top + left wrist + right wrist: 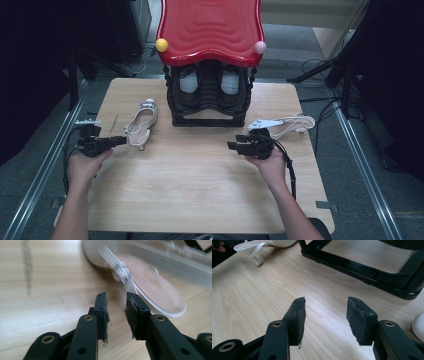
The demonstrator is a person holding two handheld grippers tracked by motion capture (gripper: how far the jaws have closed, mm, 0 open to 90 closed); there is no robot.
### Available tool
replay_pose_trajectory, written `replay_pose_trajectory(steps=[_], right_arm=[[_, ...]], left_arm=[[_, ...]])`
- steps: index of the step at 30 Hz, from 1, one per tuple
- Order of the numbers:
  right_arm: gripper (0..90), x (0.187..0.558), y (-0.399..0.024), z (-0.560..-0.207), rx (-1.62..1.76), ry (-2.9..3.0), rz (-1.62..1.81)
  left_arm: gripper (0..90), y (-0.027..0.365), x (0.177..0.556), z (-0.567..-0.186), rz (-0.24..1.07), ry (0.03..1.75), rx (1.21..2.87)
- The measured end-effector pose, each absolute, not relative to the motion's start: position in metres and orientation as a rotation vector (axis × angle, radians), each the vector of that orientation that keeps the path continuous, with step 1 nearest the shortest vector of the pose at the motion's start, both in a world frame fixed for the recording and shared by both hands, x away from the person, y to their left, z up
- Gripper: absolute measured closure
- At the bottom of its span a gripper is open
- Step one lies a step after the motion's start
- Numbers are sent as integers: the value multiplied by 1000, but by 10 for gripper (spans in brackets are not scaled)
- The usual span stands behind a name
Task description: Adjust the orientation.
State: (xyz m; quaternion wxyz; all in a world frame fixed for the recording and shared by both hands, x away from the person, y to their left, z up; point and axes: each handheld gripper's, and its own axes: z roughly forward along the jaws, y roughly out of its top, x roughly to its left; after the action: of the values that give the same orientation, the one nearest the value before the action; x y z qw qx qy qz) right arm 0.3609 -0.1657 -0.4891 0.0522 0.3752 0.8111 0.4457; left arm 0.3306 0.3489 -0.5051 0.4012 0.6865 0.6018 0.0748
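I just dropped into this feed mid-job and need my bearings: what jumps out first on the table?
The glossy red wavy top of the black shoe rack at the table's far middle dominates, with a pair of shoes stored inside. A pale heeled sandal lies left of the rack, just ahead of the left gripper, whose fingers are apart with nothing between. Another white sandal lies right of the rack, beyond the open right gripper.

Seen from above, my forearms enter from six o'clock. My left hand, at about eight o'clock, holds my left gripper level, pointing toward three o'clock, its jaws a narrow gap apart with nothing between them. My right hand, at four o'clock, aims my right gripper toward nine o'clock, jaws standing wide and bare.
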Motion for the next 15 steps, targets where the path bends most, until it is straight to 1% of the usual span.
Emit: replay_pose_trajectory(steps=[4, 8, 15], right_arm=[[506, 357, -168, -490, 1144, 2462, 1348], [506, 354, -171, -491, 1157, 2467, 1324], [506, 346, -182, -492, 1181, 2436, 1314]], left_arm=[[657, 353, 337, -494, 189, 1526, 1697], [589, 349, 347, -481, 205, 1523, 1701], [568, 340, 363, -472, 226, 1524, 1693]])
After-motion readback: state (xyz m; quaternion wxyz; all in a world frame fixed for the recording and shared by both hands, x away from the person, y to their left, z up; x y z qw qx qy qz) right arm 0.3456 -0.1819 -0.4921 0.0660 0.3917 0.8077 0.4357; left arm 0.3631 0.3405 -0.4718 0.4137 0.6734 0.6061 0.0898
